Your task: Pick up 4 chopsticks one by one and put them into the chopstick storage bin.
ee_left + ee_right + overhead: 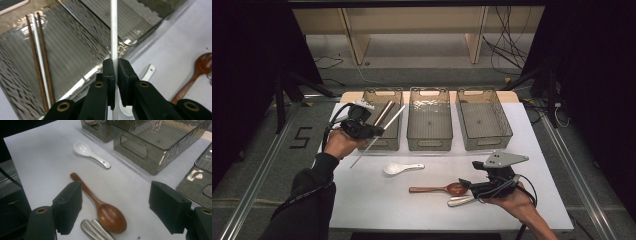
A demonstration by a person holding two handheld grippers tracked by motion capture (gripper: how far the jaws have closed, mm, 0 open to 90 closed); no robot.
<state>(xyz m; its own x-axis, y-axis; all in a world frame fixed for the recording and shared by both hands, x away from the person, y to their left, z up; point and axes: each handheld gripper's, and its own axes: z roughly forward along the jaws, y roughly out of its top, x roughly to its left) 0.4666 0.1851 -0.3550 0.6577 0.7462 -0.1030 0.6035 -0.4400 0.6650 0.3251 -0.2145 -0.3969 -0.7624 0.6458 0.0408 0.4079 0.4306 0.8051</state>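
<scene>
One white chopstick (114, 37) is clamped between the left gripper's (115, 72) shut jaws, running up the middle of that gripper's view over the left bin (398, 135), probably so it can join the chopsticks (40, 67) already lying in there. At the lower right of the high view, the right gripper (466, 185) hovers with jaws apart around the wooden spoon (105, 211), a metal utensil handle (96, 230) just beside it.

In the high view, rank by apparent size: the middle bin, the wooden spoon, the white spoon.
1. Middle bin, clearly largest.
2. Wooden spoon, longer than the white one.
3. White spoon, smallest, though it lies slightly farther from the camera.
</scene>
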